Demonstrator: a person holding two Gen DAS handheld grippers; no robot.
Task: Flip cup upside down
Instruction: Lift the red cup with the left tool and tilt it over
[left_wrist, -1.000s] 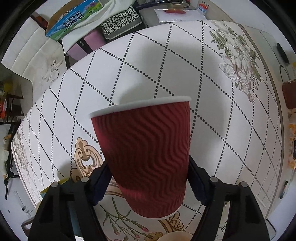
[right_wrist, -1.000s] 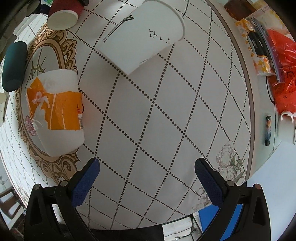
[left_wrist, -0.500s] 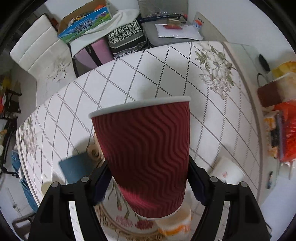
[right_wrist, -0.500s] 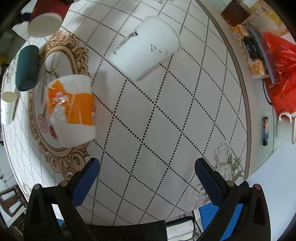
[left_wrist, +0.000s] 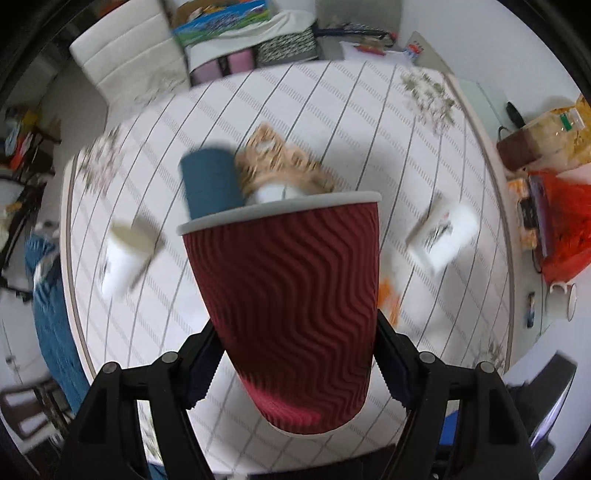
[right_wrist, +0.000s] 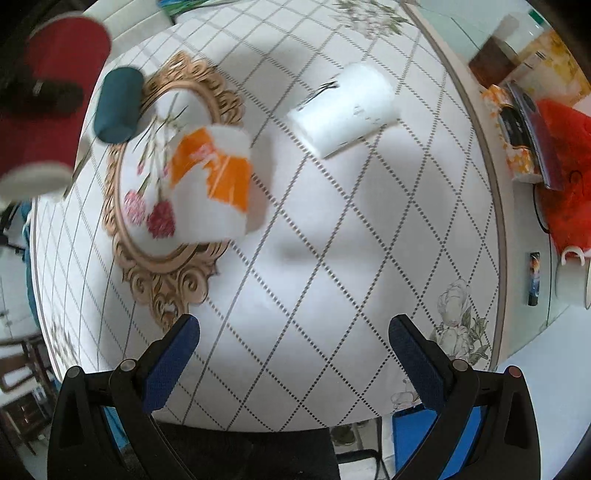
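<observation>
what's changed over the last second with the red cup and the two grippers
The left gripper has carried the red cup higher above the table, so more cups show below. It stays clamped on the cup; the right gripper stays open and empty.

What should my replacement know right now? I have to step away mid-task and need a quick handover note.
Left gripper: shut on the red cup, held in the air above the table.
Right gripper: open, empty, hovering over the table.
Done: red cup picked up.
Left: finish turning it and set it down rim-first on a bare patch, away from the orange-and-white cup, the white cup and the teal cup.
</observation>
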